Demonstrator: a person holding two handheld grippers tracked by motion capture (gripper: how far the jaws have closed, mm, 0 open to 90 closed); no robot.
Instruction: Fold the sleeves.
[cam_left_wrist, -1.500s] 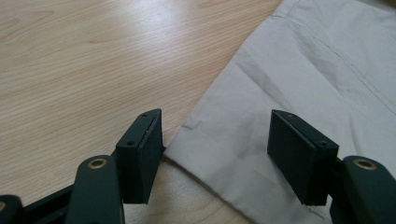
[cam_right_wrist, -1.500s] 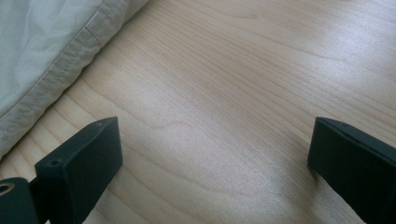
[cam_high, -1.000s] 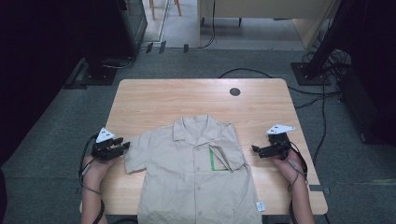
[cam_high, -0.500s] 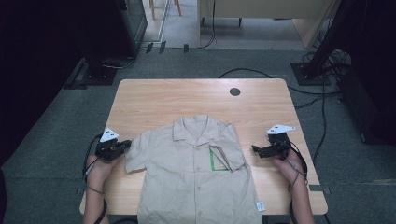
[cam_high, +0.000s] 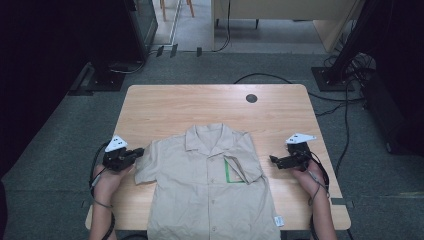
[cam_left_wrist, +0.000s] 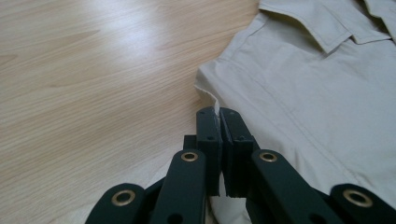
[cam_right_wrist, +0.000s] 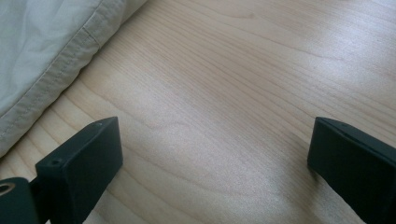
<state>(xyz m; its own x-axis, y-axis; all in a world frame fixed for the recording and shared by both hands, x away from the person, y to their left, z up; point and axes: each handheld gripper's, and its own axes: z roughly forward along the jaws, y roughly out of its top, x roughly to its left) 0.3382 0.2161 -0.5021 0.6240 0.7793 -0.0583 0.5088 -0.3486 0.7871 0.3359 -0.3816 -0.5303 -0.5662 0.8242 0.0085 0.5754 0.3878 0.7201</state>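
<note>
Gripping now: the left tool (cam_high: 136, 153) has its jaws pinched together on the edge of the shirt's (cam_high: 212, 190) sleeve, and they have just been closing onto that cloth.
Left tool close up: in the left gripper view the left tool (cam_left_wrist: 219, 112) shows a thin fold of beige fabric caught between the two black pads, with the hem running up and out of the tips.
Right tool: the right tool (cam_high: 274, 160) sits with its jaws spread wide, holding nothing, just beside the shirt's other sleeve without touching it.
Right tool close up: in the right gripper view the right tool (cam_right_wrist: 212, 140) has only bare wood between its two jaws, and the stitched sleeve hem (cam_right_wrist: 51, 79) lies off to the upper left, clear of the pads.
Shirt: a beige short-sleeved shirt lies flat, front up and buttoned, on the near half of the worktop (cam_high: 200, 105), collar pointing away from the person and its lower hem hanging at the near edge.
Pocket: a chest pocket with a green edge (cam_high: 228, 172) shows on the side nearer the right tool.
Label: a small white tag (cam_high: 278, 220) sticks out at the lower hem.
Worktop: light wood, with a dark round cable hole (cam_high: 251, 98) near the far edge.
Hands: a hand and forearm come in behind each tool from the near side.
</note>
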